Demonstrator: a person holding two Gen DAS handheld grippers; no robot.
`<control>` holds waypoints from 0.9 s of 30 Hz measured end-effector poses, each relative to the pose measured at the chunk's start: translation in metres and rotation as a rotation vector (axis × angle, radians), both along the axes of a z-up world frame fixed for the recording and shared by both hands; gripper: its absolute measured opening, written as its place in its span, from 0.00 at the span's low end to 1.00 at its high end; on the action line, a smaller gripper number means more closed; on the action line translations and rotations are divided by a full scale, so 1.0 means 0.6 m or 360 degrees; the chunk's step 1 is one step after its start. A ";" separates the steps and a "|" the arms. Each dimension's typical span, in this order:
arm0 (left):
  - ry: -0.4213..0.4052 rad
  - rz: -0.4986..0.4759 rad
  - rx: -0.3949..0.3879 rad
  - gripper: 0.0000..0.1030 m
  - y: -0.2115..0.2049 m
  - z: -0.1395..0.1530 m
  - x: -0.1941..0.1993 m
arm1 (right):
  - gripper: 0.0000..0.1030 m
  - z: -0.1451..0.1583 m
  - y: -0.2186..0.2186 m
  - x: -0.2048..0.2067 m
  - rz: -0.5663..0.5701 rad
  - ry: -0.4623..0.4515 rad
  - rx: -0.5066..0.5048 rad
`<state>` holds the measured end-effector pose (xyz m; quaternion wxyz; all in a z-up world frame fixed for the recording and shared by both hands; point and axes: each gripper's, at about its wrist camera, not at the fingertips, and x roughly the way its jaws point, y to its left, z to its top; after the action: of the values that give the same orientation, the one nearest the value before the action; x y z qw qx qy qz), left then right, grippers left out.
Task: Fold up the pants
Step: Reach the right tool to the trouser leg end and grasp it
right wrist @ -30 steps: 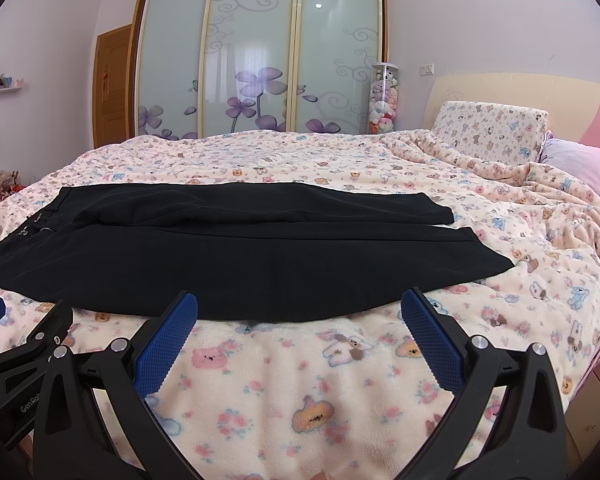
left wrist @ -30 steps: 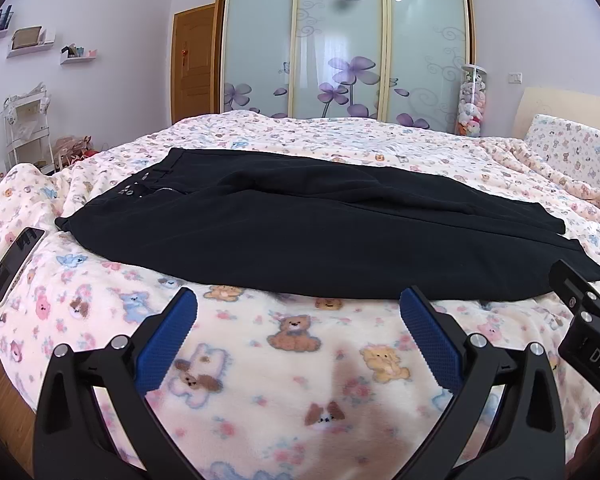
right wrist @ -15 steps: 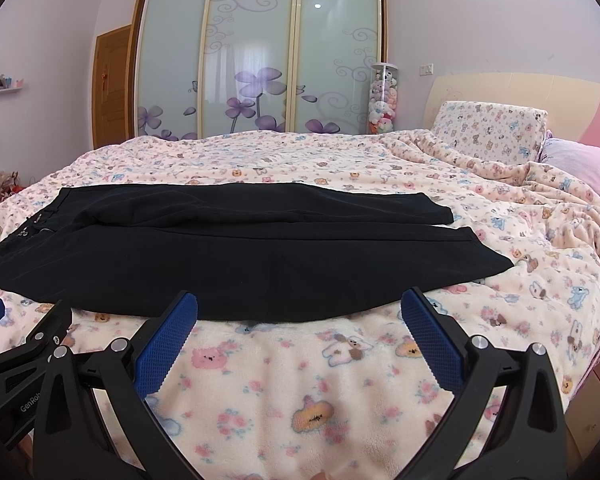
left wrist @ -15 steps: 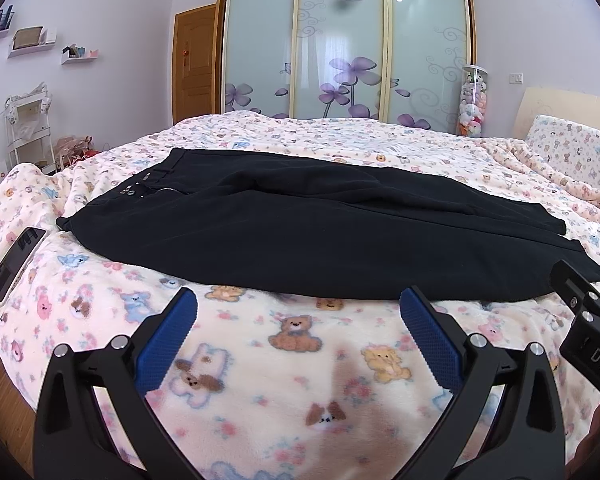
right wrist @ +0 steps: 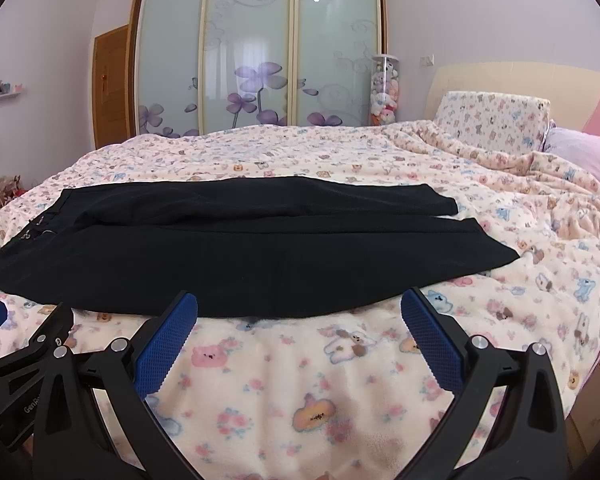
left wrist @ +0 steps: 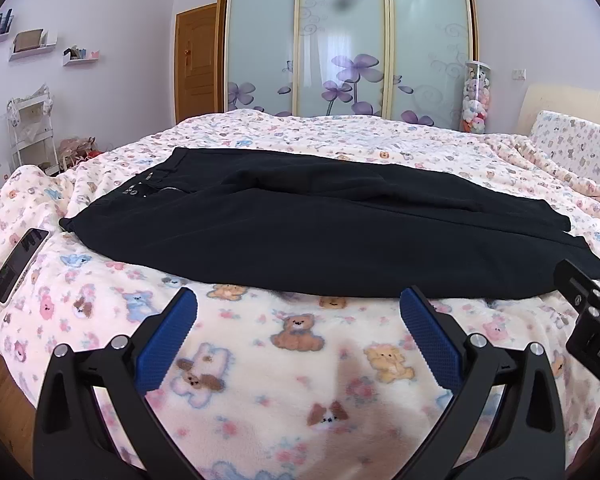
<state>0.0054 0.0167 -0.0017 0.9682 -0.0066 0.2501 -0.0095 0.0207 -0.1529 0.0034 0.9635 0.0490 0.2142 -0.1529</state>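
pants lengthwise left-right, waistband left

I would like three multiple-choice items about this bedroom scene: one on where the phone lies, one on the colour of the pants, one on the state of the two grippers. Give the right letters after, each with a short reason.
1. Where does the phone lie?
A. on the blanket, left of the waistband
B. on the pillow
C. on top of the pants

2. What colour are the pants?
A. pink
B. black
C. white

3. In what state are the left gripper and the right gripper?
A. both shut on the pants
B. one open, one shut
C. both open and holding nothing

Answers: 1 A, the phone rests on the bear-print blanket beside the waist end, apart from the cloth. 2 B, the pants are dark black against the pale blanket. 3 C, in each wrist view the blue pads stand wide apart, with only blanket between them.
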 end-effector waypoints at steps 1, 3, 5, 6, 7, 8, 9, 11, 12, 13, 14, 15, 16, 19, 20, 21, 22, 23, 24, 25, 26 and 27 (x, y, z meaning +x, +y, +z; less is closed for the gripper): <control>0.0001 0.0003 0.0005 0.98 -0.002 0.000 0.000 | 0.99 0.000 -0.003 0.001 0.0002 -0.0002 0.0013; 0.0006 0.0010 0.0017 0.98 -0.003 -0.001 0.000 | 0.99 0.003 -0.011 0.001 0.0020 0.0001 0.0066; 0.0021 0.0010 0.0026 0.98 -0.003 -0.003 0.003 | 0.99 0.000 -0.021 0.005 0.0057 0.0002 0.0126; 0.0028 0.0004 0.0027 0.98 -0.006 -0.003 0.004 | 0.99 0.000 -0.026 0.007 0.0086 -0.0013 0.0156; 0.0038 -0.0008 0.0023 0.98 -0.006 -0.004 0.004 | 0.99 0.001 -0.031 0.009 0.0118 -0.0037 0.0172; 0.0054 -0.0026 0.0016 0.98 -0.006 -0.005 0.006 | 0.99 0.004 -0.037 0.011 0.0171 -0.0082 0.0167; 0.0082 -0.0065 -0.0002 0.98 -0.005 -0.007 0.007 | 0.99 0.007 -0.040 0.015 0.0218 -0.0117 0.0147; 0.0127 -0.0132 -0.0047 0.98 -0.002 -0.011 0.010 | 0.99 0.017 -0.054 0.023 0.0351 -0.0186 0.0116; 0.0140 -0.0143 -0.0070 0.98 0.001 -0.012 0.012 | 0.99 0.022 -0.065 0.029 0.0426 -0.0205 0.0136; 0.0148 -0.0147 -0.0093 0.98 0.004 -0.012 0.015 | 0.99 0.028 -0.079 0.038 0.0495 -0.0215 0.0177; 0.0155 -0.0166 -0.0141 0.98 0.008 -0.011 0.020 | 0.99 0.037 -0.101 0.053 0.0562 -0.0210 0.0241; 0.0160 -0.0182 -0.0171 0.98 0.008 -0.012 0.025 | 0.99 0.044 -0.123 0.067 0.0596 -0.0198 0.0294; 0.0170 -0.0196 -0.0204 0.98 0.008 -0.012 0.034 | 0.99 0.051 -0.145 0.081 0.0616 -0.0184 0.0347; 0.0194 -0.0215 -0.0236 0.98 -0.002 -0.008 0.071 | 0.99 0.068 -0.237 0.134 0.0582 -0.0109 0.0534; 0.0184 -0.0216 -0.0233 0.98 -0.006 -0.006 0.079 | 0.99 0.075 -0.278 0.155 0.0544 -0.0086 0.0583; 0.0153 -0.0215 -0.0224 0.98 -0.013 0.001 0.093 | 0.99 0.080 -0.311 0.174 0.0508 -0.0077 0.0608; 0.0131 -0.0214 -0.0218 0.98 -0.018 0.005 0.099 | 0.99 0.082 -0.343 0.193 0.0474 -0.0063 0.0629; 0.0091 -0.0201 -0.0198 0.98 -0.024 0.012 0.112 | 0.99 0.087 -0.384 0.217 0.0412 -0.0046 0.0653; 0.0066 -0.0192 -0.0186 0.98 -0.028 0.015 0.119 | 0.99 0.089 -0.421 0.242 0.0379 -0.0027 0.0703; 0.0042 -0.0183 -0.0175 0.98 -0.032 0.018 0.126 | 0.99 0.089 -0.446 0.261 0.0349 -0.0007 0.0749; 0.0017 -0.0164 -0.0159 0.98 -0.037 0.015 0.137 | 0.99 0.086 -0.487 0.288 0.0279 0.0020 0.0822; 0.0012 -0.0153 -0.0155 0.98 -0.040 0.011 0.146 | 0.99 0.081 -0.519 0.312 0.0242 0.0043 0.0896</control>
<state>0.0927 -0.0071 0.0048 0.9642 -0.0418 0.2529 -0.0681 0.2078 -0.4642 0.0521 0.9177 0.2963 0.2641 -0.0155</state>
